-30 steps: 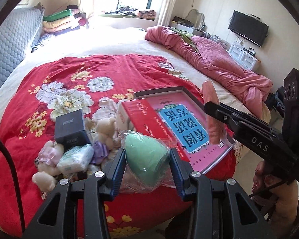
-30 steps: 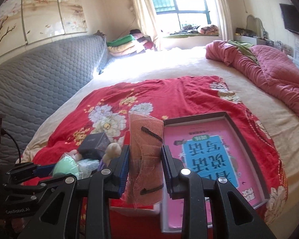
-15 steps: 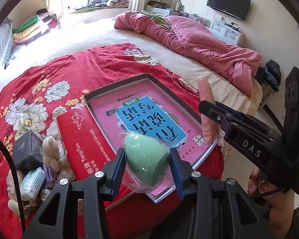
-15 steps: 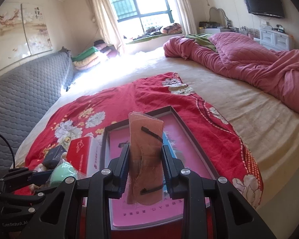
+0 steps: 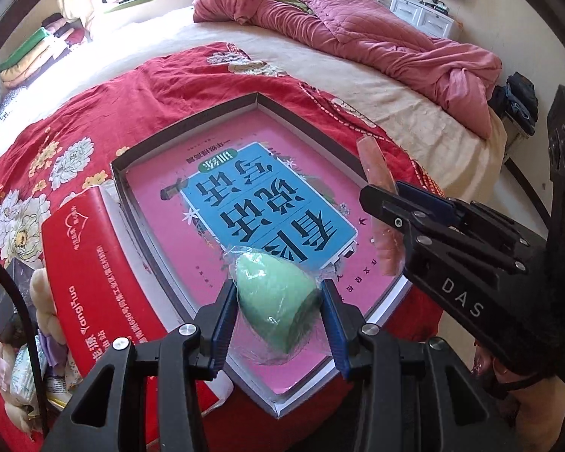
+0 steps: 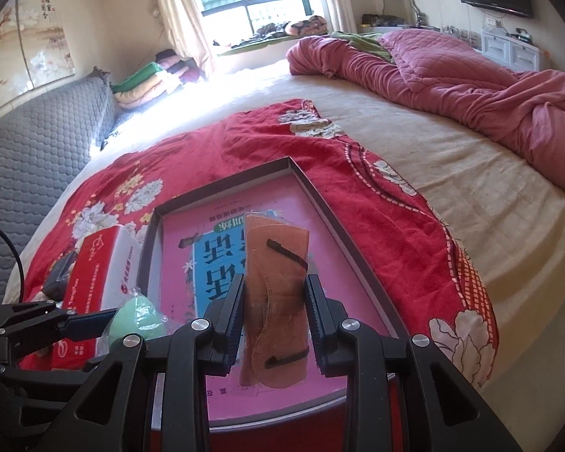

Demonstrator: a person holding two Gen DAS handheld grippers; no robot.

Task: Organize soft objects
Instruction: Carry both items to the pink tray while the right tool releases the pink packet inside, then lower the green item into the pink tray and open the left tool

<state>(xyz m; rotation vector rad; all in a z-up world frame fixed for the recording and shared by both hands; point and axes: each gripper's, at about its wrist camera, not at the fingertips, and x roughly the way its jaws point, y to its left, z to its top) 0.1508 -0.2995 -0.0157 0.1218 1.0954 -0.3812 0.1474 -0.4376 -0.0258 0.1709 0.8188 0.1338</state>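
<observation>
1. Green and squishy: we're pinching a sponge egg (image 5: 277,297) in its crinkly clear wrap with the left gripper (image 5: 278,310), pads pressing its wide middle. It's hanging over the near corner of the shallow box tray (image 5: 192,132) on the red floral blanket (image 5: 132,90).
2. We're clamping the right gripper (image 6: 275,316) on a bagged orange face mask (image 6: 277,282), standing upright above the tray's pink book (image 6: 342,282).
3. Both are probably feather-light and soft, and we're guessing the slick film could slide.
4. We're thinking mid-body grips suit both; the mask looks floppy at its ends.
</observation>
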